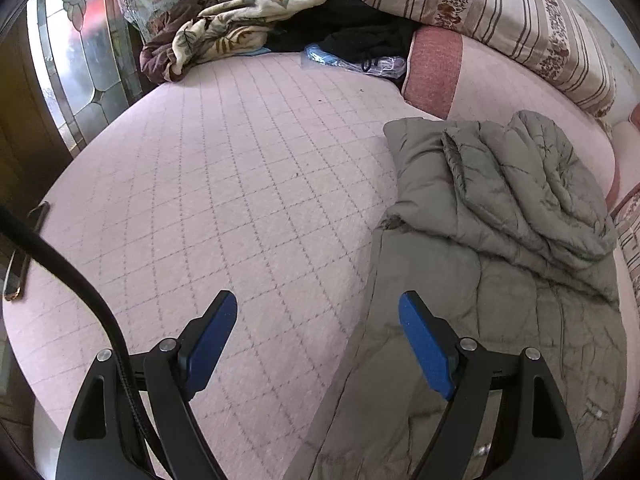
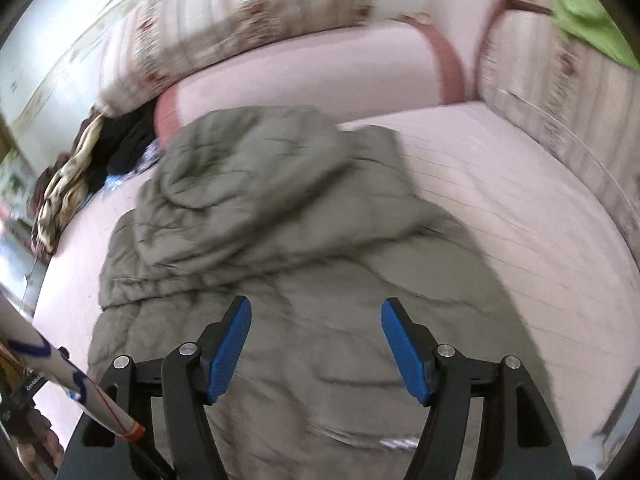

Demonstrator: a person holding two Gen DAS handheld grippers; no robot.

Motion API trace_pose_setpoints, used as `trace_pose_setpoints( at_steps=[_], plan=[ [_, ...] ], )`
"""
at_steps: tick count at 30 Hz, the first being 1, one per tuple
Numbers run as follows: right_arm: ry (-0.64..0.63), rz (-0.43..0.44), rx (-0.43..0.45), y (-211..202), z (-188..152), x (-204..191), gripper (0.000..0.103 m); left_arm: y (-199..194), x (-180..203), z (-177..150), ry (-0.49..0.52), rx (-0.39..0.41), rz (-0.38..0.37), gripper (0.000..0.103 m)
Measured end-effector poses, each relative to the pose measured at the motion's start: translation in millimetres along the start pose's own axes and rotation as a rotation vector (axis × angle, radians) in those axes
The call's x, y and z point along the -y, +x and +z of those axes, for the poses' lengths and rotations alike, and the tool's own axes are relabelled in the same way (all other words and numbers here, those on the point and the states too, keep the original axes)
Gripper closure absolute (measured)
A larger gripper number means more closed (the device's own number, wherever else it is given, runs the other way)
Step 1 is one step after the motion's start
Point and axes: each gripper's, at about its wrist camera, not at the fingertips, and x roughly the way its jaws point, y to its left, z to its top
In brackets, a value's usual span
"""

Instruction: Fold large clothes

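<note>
A grey-green quilted jacket lies on the pink quilted mattress, its upper part folded over in a puffy heap. In the left wrist view the jacket fills the right side, and my left gripper hangs open above its left edge, one blue pad over the mattress and the other over the jacket. In the blurred right wrist view the same jacket spreads beneath my right gripper, which stands open above the lower part with nothing between its fingers.
A pile of brown, cream and black clothes and a plastic bag lie at the far end. Striped and pink cushions line the back. A glass-panelled door stands at left. A green cloth lies at far right.
</note>
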Motion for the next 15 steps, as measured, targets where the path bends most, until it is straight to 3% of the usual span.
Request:
trace_pose_setpoints(
  at_steps=[6, 15],
  plan=[
    [0.057, -0.089, -0.015, -22.0, -18.4, 76.9, 0.030, -20.7, -5.9, -18.3, -0.007, 0.006, -0.045, 0.021],
    [0.169, -0.110, -0.034, -42.8, -61.3, 171.2, 0.026, -33.6, -28.0, -65.1, -0.009, -0.071, -0.082, 0.021]
  ],
)
